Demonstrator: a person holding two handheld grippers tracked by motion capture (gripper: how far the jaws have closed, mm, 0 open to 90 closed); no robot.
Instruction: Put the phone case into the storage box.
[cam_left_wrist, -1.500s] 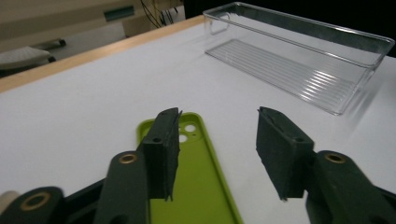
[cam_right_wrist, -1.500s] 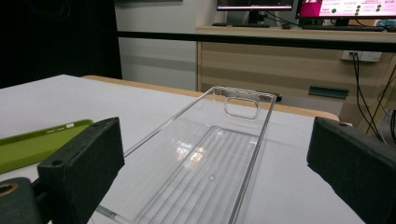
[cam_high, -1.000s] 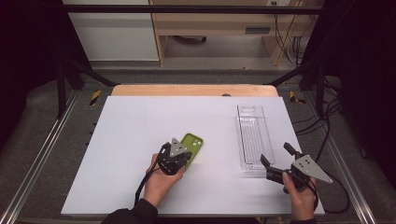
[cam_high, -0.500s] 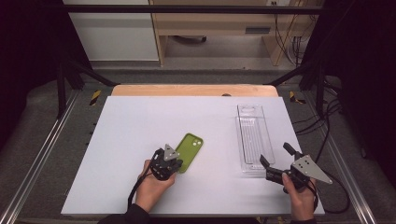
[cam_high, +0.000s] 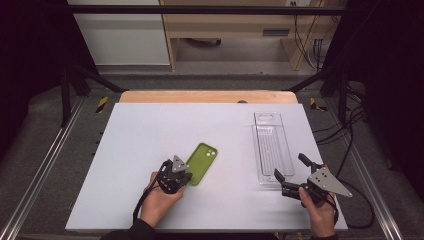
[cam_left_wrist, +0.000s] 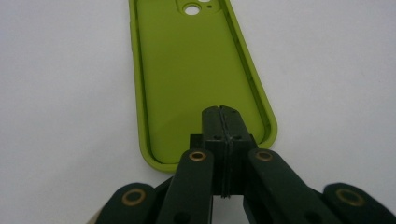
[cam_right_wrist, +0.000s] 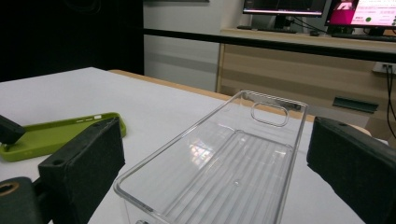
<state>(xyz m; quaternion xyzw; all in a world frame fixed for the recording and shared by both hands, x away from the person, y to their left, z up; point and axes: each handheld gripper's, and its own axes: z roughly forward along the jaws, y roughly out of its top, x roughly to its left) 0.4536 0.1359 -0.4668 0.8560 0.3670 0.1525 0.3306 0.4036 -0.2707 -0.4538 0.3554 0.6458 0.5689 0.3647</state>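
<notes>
A lime-green phone case (cam_high: 202, 162) lies inside-up on the white table, camera hole at its far end. My left gripper (cam_high: 185, 176) is at the case's near end with its jaws shut. In the left gripper view the closed tips (cam_left_wrist: 223, 116) sit over the near part of the case (cam_left_wrist: 196, 70) with nothing between them. My right gripper (cam_high: 289, 166) is open just before the near end of a clear plastic tray (cam_high: 271, 145). In the right gripper view the tray (cam_right_wrist: 219, 163) lies between and beyond the two spread jaws, with the green case (cam_right_wrist: 51, 135) off to the left.
The white table top (cam_high: 150, 125) has a wooden strip along its far edge and metal rails on both sides. Cables hang off the right side. A cabinet and monitors stand beyond the table.
My left gripper has drawn back toward the person, from the middle of the green case to its near end. The right gripper has barely moved.
</notes>
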